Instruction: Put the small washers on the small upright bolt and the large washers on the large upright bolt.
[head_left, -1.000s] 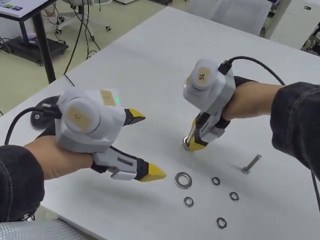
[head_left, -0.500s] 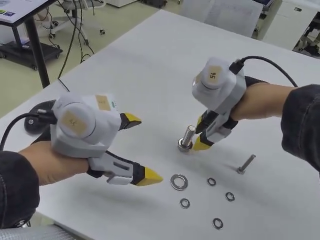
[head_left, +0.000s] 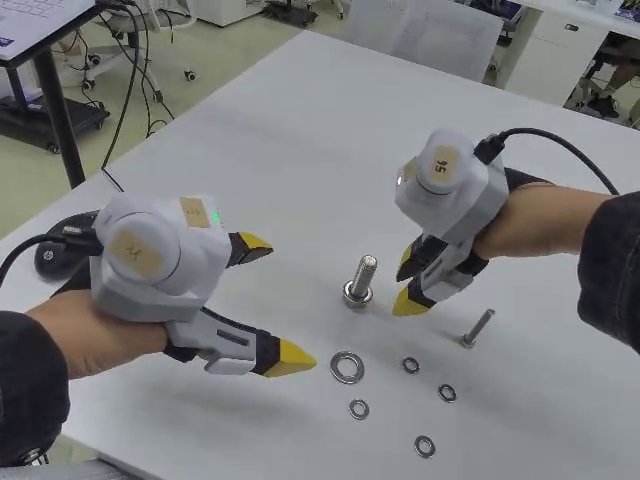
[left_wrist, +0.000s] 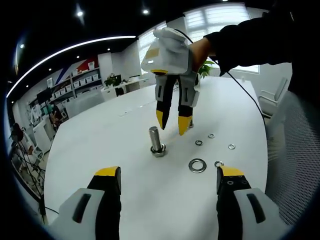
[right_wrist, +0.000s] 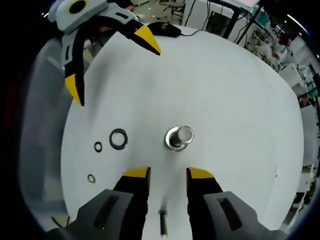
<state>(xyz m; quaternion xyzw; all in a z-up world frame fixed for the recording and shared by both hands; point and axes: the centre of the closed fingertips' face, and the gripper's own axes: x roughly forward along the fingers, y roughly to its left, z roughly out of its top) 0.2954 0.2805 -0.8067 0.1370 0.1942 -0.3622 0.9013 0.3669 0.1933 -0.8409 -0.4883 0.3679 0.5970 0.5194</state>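
Note:
The large bolt (head_left: 359, 280) stands upright on its head on the white table (head_left: 300, 140); it also shows in the gripper views (left_wrist: 156, 141) (right_wrist: 179, 137). My right gripper (head_left: 410, 282) hovers just right of it, open and empty, its own jaws (right_wrist: 168, 173) a small gap apart. The small bolt (head_left: 477, 328) lies on its side further right. One large washer (head_left: 347, 367) and several small washers (head_left: 410, 365) lie flat in front of the bolt. My left gripper (head_left: 275, 300) stands wide open to the left, empty, facing the bolt (left_wrist: 169, 172).
A black puck-like device (head_left: 60, 250) with a cable sits near the table's left edge. A black cable (head_left: 560, 145) trails from the right gripper. A chair (head_left: 420, 30) stands beyond the table's far end, and a desk (head_left: 50, 40) stands on the floor to the left.
The right gripper has let go of the large bolt and drawn back to the right; the bolt stands alone. The left gripper has hardly moved. The head camera has shifted.

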